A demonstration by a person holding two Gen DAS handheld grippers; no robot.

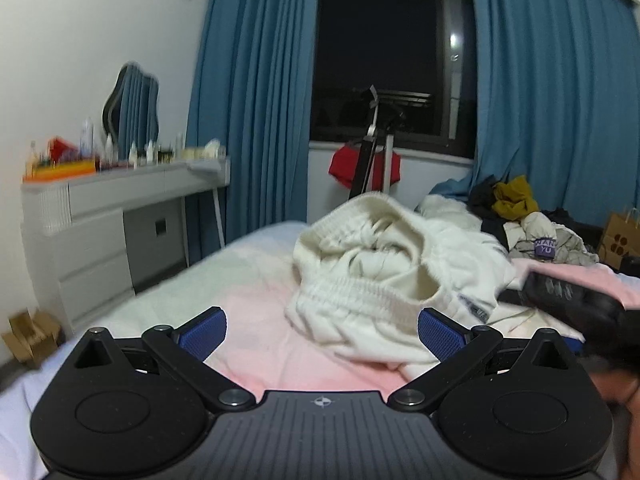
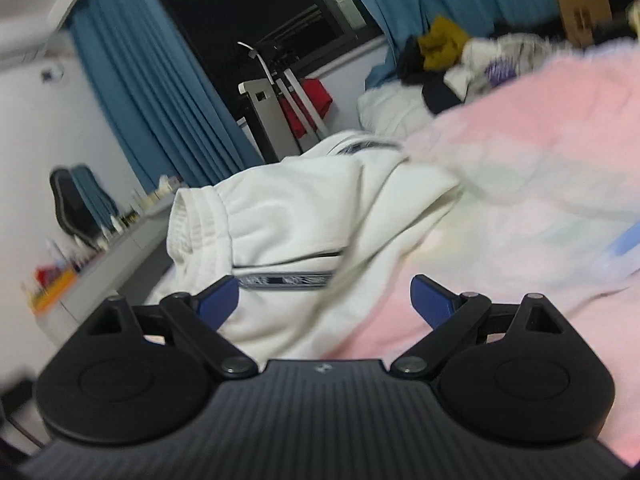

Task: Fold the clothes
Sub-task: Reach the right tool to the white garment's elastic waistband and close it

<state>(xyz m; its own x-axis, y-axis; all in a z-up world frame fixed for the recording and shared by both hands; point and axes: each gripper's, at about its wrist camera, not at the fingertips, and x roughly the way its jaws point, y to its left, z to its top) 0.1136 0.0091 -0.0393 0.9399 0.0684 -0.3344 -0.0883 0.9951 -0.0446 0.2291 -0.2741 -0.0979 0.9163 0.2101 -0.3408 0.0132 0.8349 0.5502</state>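
Note:
A crumpled white garment (image 1: 372, 272) with a ribbed elastic waistband lies bunched on the pink blanket (image 1: 256, 344) of a bed. My left gripper (image 1: 322, 332) hovers open just in front of it, blue pads wide apart with nothing between them. In the right wrist view the same white garment (image 2: 296, 224) shows a dark striped band along its side. My right gripper (image 2: 325, 302) is open low over its near edge, the left pad over the white cloth, the right pad over the pink blanket (image 2: 520, 184). At the right of the left wrist view a blurred black gripper body (image 1: 568, 300) shows.
A pile of other clothes (image 1: 520, 216) sits at the far end of the bed by the blue curtains (image 1: 256, 100). A grey dresser (image 1: 100, 232) with bottles and a mirror stands left of the bed. A rack with a red garment (image 1: 364, 168) stands under the dark window.

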